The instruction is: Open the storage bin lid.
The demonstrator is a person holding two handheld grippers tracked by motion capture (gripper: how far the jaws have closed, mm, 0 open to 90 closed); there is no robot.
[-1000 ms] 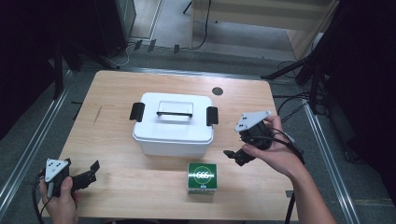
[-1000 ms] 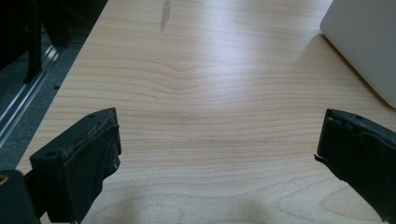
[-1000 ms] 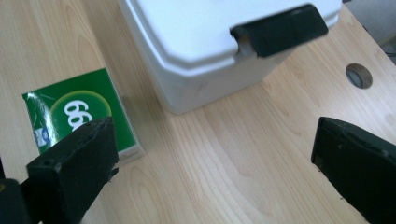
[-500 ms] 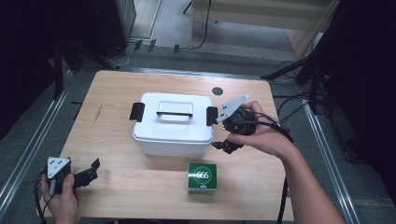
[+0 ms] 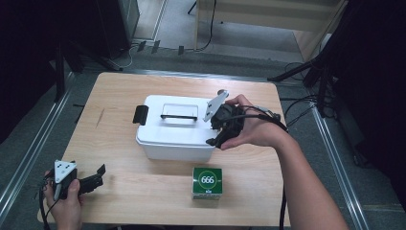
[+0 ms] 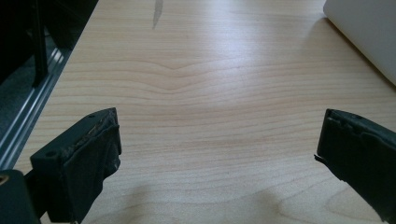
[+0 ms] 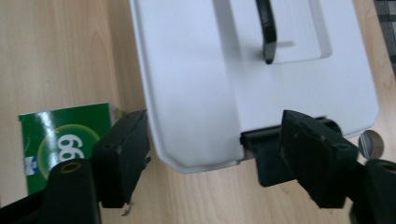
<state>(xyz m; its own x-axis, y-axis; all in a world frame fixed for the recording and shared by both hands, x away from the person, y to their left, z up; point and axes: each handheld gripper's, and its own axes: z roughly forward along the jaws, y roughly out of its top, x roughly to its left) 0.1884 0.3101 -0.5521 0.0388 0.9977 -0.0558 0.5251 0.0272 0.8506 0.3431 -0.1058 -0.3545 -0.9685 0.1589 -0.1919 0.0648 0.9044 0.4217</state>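
Note:
A white lidded box [image 5: 174, 129] with a black top handle [image 5: 179, 116] and a black latch [image 5: 140, 115] on its left end stands mid-table. My right gripper [image 5: 214, 132] is open at the box's right end. In the right gripper view its jaws straddle that end's near corner, with the right-end latch [image 7: 264, 154] just inside one jaw. A green carton marked 666 [image 5: 207, 182] lies in front of the box, beside the other jaw [image 7: 51, 140]. My left gripper [image 5: 95, 178] rests open at the front left, over bare wood [image 6: 217, 154].
The wooden table [image 5: 119, 96] has metal rails along both sides. A small round disc [image 7: 372, 143] lies on the table behind the box's right end. Cables trail on the floor to the right, and dark stands and furniture sit beyond the far edge.
My right gripper has moved left from the open table to the right end of the white box, now straddling its corner. The left gripper has stayed put.

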